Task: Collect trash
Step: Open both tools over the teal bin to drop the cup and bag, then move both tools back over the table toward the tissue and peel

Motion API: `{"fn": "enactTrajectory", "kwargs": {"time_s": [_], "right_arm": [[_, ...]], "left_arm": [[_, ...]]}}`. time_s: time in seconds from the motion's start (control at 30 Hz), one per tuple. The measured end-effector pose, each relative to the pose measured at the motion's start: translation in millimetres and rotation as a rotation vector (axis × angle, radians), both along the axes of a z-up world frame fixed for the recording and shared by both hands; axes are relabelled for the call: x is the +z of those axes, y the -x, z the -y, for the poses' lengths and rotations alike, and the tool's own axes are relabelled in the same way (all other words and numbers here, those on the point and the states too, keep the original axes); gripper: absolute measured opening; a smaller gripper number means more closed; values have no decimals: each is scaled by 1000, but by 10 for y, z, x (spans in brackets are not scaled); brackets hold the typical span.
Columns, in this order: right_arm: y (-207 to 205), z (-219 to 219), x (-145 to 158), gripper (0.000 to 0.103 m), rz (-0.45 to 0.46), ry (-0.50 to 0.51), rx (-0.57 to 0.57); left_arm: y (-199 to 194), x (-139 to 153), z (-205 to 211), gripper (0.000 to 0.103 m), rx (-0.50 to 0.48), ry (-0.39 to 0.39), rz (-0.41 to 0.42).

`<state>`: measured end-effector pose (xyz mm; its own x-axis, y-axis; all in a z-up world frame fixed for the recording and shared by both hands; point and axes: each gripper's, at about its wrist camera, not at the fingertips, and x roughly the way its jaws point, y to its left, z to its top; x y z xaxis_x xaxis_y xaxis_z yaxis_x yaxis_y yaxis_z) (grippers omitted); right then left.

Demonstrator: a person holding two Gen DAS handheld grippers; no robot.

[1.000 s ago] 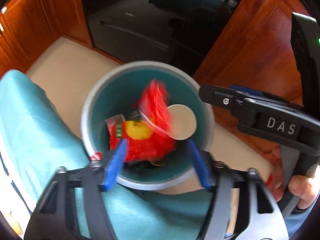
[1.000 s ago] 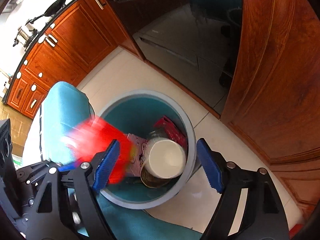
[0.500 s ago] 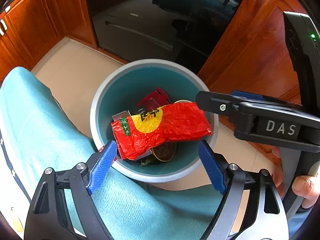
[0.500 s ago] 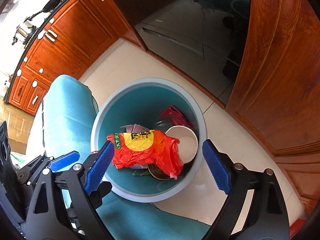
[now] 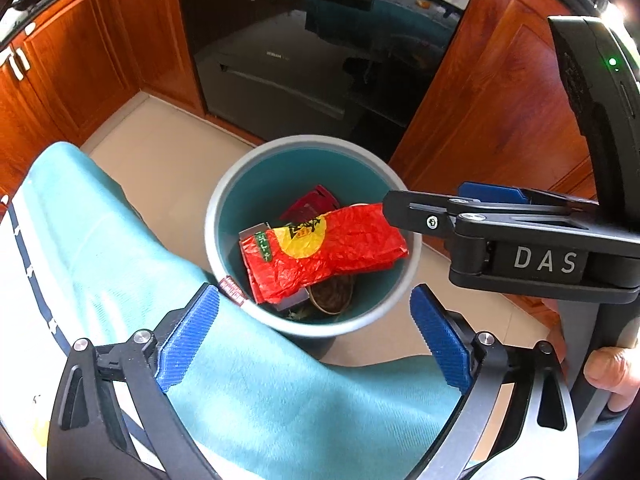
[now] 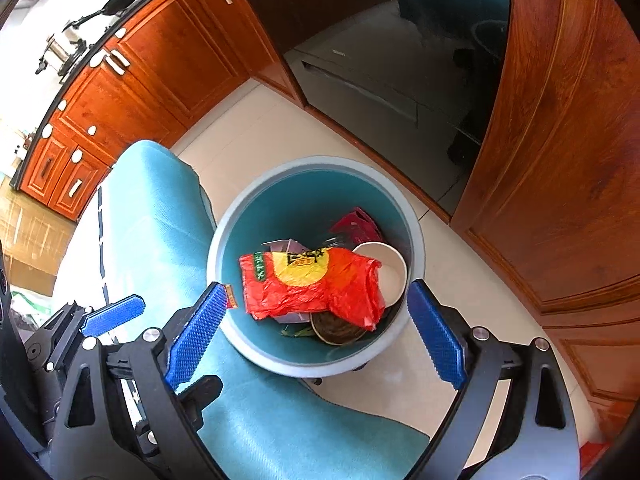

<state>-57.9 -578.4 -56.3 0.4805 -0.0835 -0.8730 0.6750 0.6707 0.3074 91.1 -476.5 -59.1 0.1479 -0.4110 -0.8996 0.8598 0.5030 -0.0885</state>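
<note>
**binwatcher:** Left wrist view looks down at one grey bin (image 5: 218, 216) with a teal inside, standing on the floor beside a teal cloth (image 5: 132, 280). The left gripper (image 5: 314, 336) has its two blue fingers (image 5: 188, 340) spread wide and opening, with nothing pinched between them. On top of the pile in the bin lies one red snack bag (image 5: 340, 248) with a yellow circle on it.

**umi_fan:** And the other one?

**binwatcher:** The right wrist view shows much the same. The right gripper (image 6: 316, 338) also has two blue fingers (image 6: 436, 338) wide apart and they hold nothing. It hangs above the bin rim (image 6: 320, 368). I count one white paper cup (image 6: 390, 276) lying on its side next to the red bag, one darker red wrapper (image 6: 358, 226) behind it, and one brown round thing (image 6: 336, 328) under it. I can't tell what that brown thing is.

**umi_fan:** Is anything outside the bin?

**binwatcher:** One small red striped scrap (image 5: 234, 290) sits right at the near rim, against the cloth. I can't say whether it's in or out. One thumb (image 5: 612, 368) shows on the right gripper's handle, and wooden cabinets (image 6: 120, 92) and one dark oven front (image 5: 304, 60) are behind.
</note>
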Motion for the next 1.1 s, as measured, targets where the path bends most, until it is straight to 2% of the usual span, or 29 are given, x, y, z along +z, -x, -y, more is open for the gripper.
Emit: {"fn": "enactTrajectory", "kwargs": {"time_s": [0.37,0.63,0.9,1.1], "right_arm": [[-26,-531,420,88,15,65,67],[-129,-1042,581,88,11,85,147],[-431,-1729,693,88,11,94,289],[-681,-2317,626,88,8,78,412]], "left_arm": [[77,269,-594,99,75,57,31],[58,402,-1183,99,162,96,33],[16,456,-2105,99,328,131,27],[-50,345,-2915,99,465,105,19]]}}
